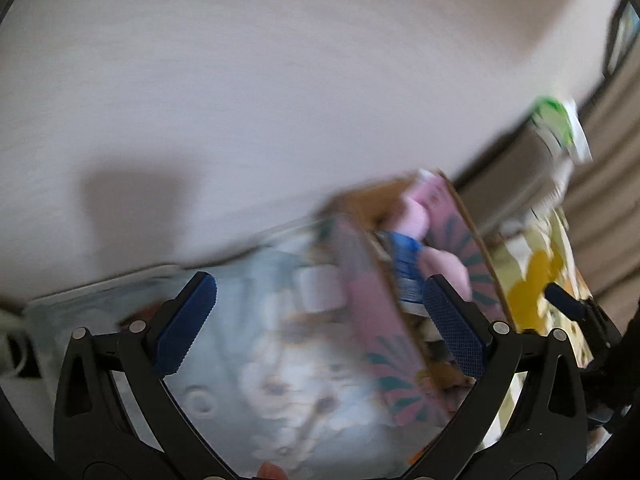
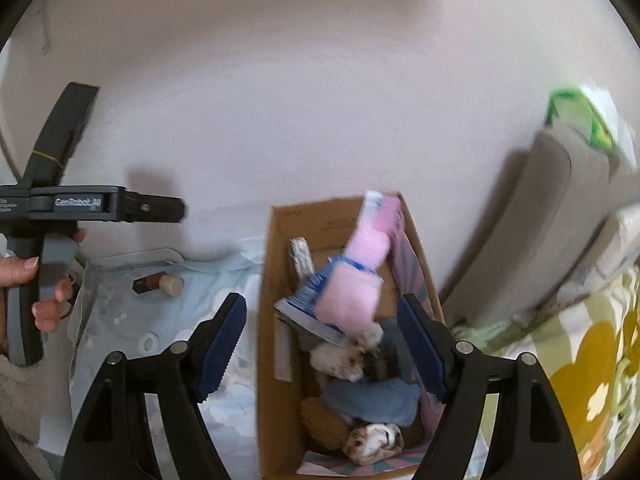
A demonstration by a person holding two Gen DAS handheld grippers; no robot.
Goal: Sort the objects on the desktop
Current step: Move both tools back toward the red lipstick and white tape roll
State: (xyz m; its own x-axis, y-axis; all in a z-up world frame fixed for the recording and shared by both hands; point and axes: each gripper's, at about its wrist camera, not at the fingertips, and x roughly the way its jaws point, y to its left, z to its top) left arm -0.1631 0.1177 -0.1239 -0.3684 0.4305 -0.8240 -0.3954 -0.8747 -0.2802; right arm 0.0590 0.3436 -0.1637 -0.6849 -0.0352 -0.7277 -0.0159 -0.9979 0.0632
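A cardboard box (image 2: pixel 267 320) with a pink patterned outside (image 1: pixel 372 312) stands on a pale blue printed mat. It holds a pink and blue plush toy (image 2: pixel 352 284), a blue cloth (image 2: pixel 372 400) and calico plush pieces (image 2: pixel 372 440). My right gripper (image 2: pixel 324 338) is open and empty above the box, its fingers astride the toys. My left gripper (image 1: pixel 320 320) is open and empty above the mat, to the left of the box; that view is blurred. It also shows in the right wrist view (image 2: pixel 176 209) at far left. A small lipstick-like tube (image 2: pixel 158 283) lies on the mat.
A white wall (image 2: pixel 320 80) fills the background. A grey cushion (image 2: pixel 532 232) leans at the right with a green and white pack (image 2: pixel 584 120) on top. A yellow flowered cloth (image 2: pixel 592 360) covers the surface at the right. The mat (image 2: pixel 128 328) spreads left of the box.
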